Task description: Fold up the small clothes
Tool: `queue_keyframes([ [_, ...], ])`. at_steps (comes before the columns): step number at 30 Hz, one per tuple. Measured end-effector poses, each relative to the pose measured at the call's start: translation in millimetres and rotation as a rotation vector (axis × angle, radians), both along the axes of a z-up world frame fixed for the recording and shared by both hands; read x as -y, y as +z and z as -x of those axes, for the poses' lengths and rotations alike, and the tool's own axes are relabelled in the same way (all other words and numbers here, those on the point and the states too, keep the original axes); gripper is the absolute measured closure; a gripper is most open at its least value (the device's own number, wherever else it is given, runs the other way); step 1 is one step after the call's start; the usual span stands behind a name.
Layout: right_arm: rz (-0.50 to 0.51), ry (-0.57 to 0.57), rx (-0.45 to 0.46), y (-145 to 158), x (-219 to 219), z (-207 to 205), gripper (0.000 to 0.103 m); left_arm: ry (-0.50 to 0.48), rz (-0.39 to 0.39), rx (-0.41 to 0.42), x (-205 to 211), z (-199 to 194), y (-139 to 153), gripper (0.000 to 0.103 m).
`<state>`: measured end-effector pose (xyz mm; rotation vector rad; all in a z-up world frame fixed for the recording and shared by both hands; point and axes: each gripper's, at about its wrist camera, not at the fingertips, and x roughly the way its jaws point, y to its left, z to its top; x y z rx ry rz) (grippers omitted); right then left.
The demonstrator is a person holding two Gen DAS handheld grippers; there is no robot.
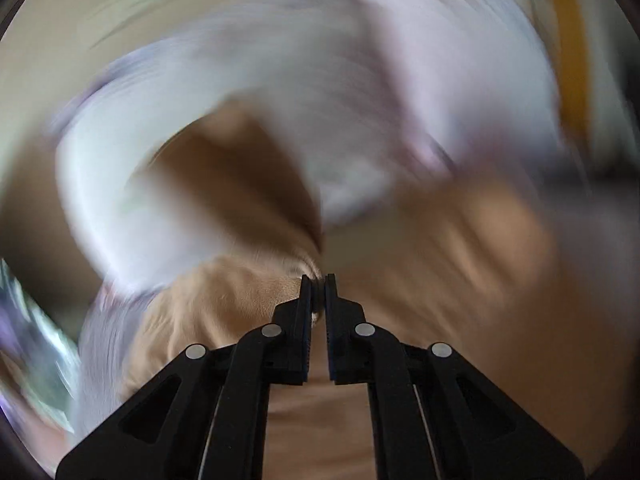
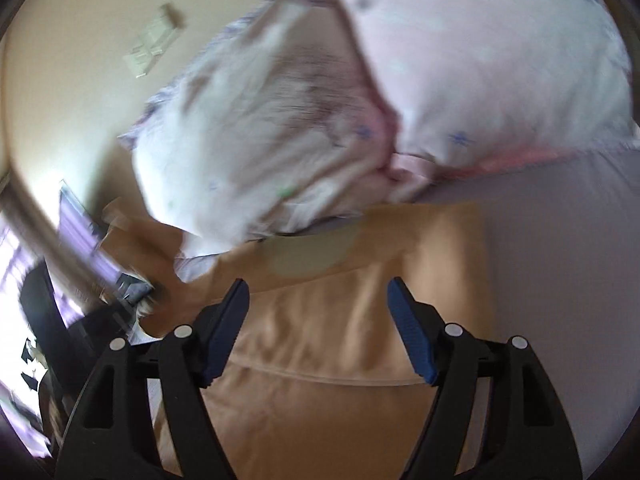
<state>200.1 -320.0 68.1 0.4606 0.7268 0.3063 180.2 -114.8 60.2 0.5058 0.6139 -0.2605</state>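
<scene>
The left gripper (image 1: 319, 280) is clamped on a bunched edge of the tan garment (image 1: 224, 304). The right gripper (image 2: 318, 288) hangs with fingers apart above the garment's (image 2: 320, 328) folded hem; lilac sheet (image 2: 560, 260) lies beyond its right finger, a pillow (image 2: 260, 132) ahead.

Black plastic tool (image 2: 318, 292) linkages w/ silver pivot pins, ribbed blue pads (image 2: 412, 336).

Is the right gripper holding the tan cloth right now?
No. The right gripper has its jaws spread wide apart above the tan cloth, with nothing pinched between its blue pads.
</scene>
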Motion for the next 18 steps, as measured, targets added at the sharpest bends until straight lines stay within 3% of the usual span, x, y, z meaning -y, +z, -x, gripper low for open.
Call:
queue_keyframes([
  [1,-0.005,-0.011,-0.023,-5,7,-3,0.032,-0.060,-0.124,0.004,32,11,-27,0.097],
  [2,-0.012,-0.016,-0.049,-12,12,-7,0.032,-0.100,-0.192,0.015,48,25,-43,0.097],
  [4,-0.029,-0.002,-0.095,-24,21,-14,0.033,-0.152,-0.213,0.029,52,57,-54,0.096],
  [6,-0.019,0.007,-0.115,-29,22,-20,0.047,-0.156,-0.170,0.015,38,70,-48,0.087],
  [9,0.012,0.053,-0.168,-39,9,-35,0.057,-0.067,-0.080,0.025,-5,77,-25,0.061],
  [13,0.124,0.101,-0.269,-64,-19,-48,0.064,0.148,0.029,0.047,-72,52,1,0.052],
  [15,0.175,0.108,-0.251,-68,-28,-44,0.079,0.242,0.133,0.019,-105,34,11,0.049],
  [16,0.196,0.142,-0.231,-67,-35,-41,0.094,0.270,0.172,0.005,-117,28,14,0.049],
  [18,0.221,0.159,-0.191,-61,-43,-34,0.101,0.316,0.253,-0.028,-137,19,17,0.049],
])
